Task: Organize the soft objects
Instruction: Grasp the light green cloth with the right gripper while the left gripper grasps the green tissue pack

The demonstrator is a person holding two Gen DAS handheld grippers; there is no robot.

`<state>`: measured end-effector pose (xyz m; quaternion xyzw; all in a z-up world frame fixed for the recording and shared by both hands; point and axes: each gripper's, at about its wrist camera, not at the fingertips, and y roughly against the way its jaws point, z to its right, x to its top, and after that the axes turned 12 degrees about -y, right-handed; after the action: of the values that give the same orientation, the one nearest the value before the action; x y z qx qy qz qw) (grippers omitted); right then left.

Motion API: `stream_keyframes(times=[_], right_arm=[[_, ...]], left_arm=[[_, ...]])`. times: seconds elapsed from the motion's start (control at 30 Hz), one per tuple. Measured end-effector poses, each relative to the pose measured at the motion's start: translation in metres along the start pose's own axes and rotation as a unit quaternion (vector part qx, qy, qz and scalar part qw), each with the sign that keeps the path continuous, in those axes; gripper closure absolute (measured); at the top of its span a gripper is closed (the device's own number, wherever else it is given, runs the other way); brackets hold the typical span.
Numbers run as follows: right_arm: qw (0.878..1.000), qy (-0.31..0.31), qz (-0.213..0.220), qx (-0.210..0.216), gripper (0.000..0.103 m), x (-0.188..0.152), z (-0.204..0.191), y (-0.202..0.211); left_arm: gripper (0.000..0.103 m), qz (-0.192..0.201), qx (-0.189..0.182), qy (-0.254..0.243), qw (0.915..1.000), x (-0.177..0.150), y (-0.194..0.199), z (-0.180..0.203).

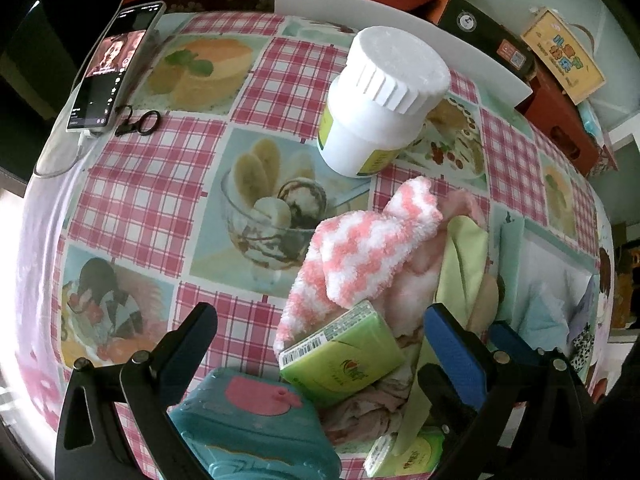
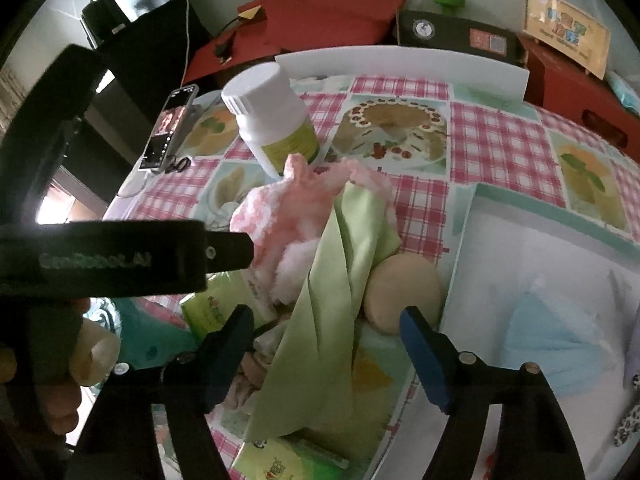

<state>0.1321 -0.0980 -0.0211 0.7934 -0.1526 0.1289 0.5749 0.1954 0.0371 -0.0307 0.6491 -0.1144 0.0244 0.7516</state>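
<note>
I have the right tool [image 2: 326, 356] pointed steeply down over the heap of soft things in the middle of the desk [image 1: 168, 184], its jaws spread wide with a fold of the pale green cloth [image 2: 340, 292] lying between them; the pads are not pressing on it, so nothing is gripped yet. The left tool [image 1: 320, 354] hangs over the near end of the same heap, also open, with the green tissue pack [image 1: 344, 356] and the teal pouch [image 1: 256, 428] between its fingers but untouched as far as I can tell. The green cloth drapes over a pink-and-white fuzzy sock [image 1: 356, 252], and a round beige puff [image 2: 402, 294] sits just beside it on the right, against the wall of the white box [image 2: 466, 248], which already holds a light blue cloth [image 2: 556, 336] and looks to me like the place for sorted items. I expect the green cloth to be very light, limp and rather slick, so I would pinch it on a gathered ridge where the fabric doubles up, not on a flat single layer, and watch that it doesn't drag the sock along. The white bottle [image 1: 380, 100] behind the pile is rigid and stands near enough to be knocked.
</note>
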Motion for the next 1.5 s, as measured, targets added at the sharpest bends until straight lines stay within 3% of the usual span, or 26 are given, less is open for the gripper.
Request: stream_keyframes(times=[0.4, 0.57, 0.67, 0.73, 1.17, 1.37, 1.5], right_arm=[[1.0, -0.008, -0.002, 0.013, 0.028, -0.001, 0.003, -0.011], [1.0, -0.003, -0.004, 0.013, 0.045, -0.001, 0.002, -0.011], [1.0, -0.01, -0.008, 0.017, 0.047, -0.002, 0.005, -0.009], [0.999, -0.018, -0.017, 0.044, 0.048, -0.004, 0.006, -0.004], [0.999, -0.01, -0.026, 0.018, 0.054, -0.004, 0.005, -0.019], [1.0, 0.002, -0.026, 0.008, 0.08, -0.006, 0.003, -0.02], [0.999, -0.01, -0.027, 0.025, 0.085, -0.006, 0.009, -0.019]], left_arm=[[0.0, -0.003, -0.003, 0.0, 1.0, -0.002, 0.0, -0.002], [0.0, -0.004, -0.003, 0.0, 1.0, -0.001, -0.001, 0.0], [0.0, -0.005, -0.004, -0.002, 1.0, -0.001, -0.002, 0.0], [0.0, -0.005, -0.004, -0.003, 1.0, -0.001, -0.003, 0.001], [0.0, -0.009, -0.005, -0.009, 0.9999, 0.0, -0.008, 0.006], [0.0, -0.013, -0.003, -0.013, 0.9998, 0.001, -0.01, 0.008], [0.0, -0.017, -0.003, -0.018, 0.9997, 0.0, -0.013, 0.01]])
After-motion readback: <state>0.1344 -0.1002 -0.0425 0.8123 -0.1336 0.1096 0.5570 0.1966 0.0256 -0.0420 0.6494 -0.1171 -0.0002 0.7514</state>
